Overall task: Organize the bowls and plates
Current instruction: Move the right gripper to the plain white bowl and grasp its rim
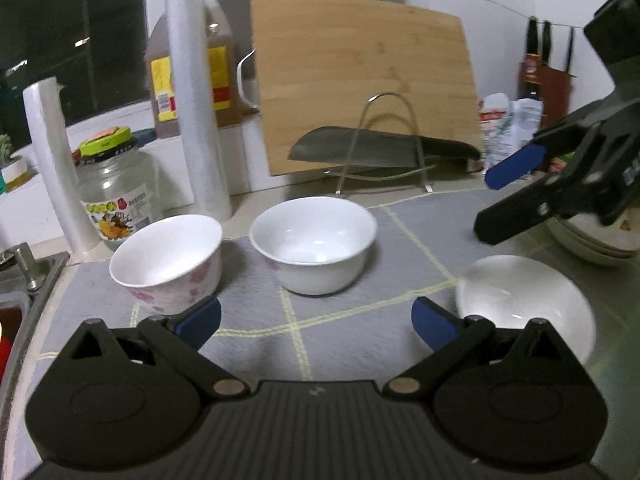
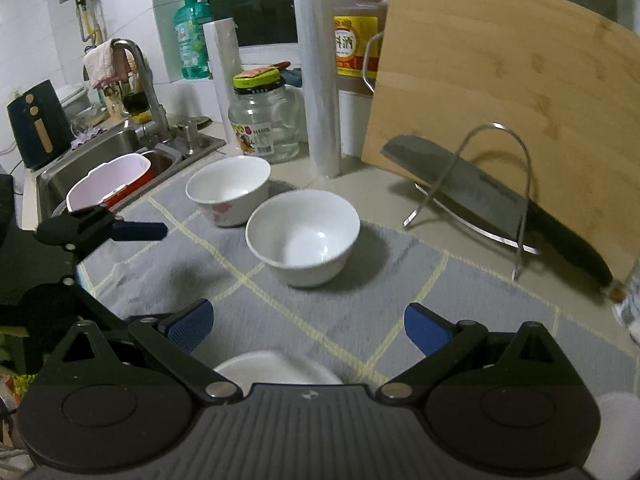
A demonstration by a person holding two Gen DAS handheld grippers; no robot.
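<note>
Left wrist view: three bowls on a grey checked mat (image 1: 360, 320). A pink-flowered bowl (image 1: 168, 258) sits upright at left, w/ white inside and nothing in it. A plain white bowl (image 1: 314, 242) stands just beside it, mid-mat, also upright w/ nothing in it. A third white bowl (image 1: 524, 300) sits at the right, near the mat's edge, partly hidden behind this gripper's right finger. A stack of plates (image 1: 592, 244) shows at the far right edge, mostly covered by the other gripper. Left gripper (image 1: 316, 322) hovers low over the mat, jaws spread wide, nothing between them; blue pads (image 1: 200, 320) clear of every bowl. Right gripper (image 1: 504, 200) reaches in from the right, above the plates, jaws apart, holding nothing.

Right wrist view: flowered bowl (image 2: 228, 188) and plain white bowl (image 2: 302, 236) sit near each other on the mat (image 2: 400, 280), flowered one farther back toward the sink (image 2: 120, 148). Third bowl's (image 2: 276, 368) rim peeks out right under the gripper body. Right gripper (image 2: 306, 328) tilts down at the mat, jaws at full spread, nothing gripped. Left gripper (image 2: 132, 232) is at the left edge, one blue finger visible, over the mat's left side. Behind: cutting board (image 2: 500, 80) leaning upright, cleaver (image 2: 460, 184) on a wire rack (image 2: 496, 200).
</note>
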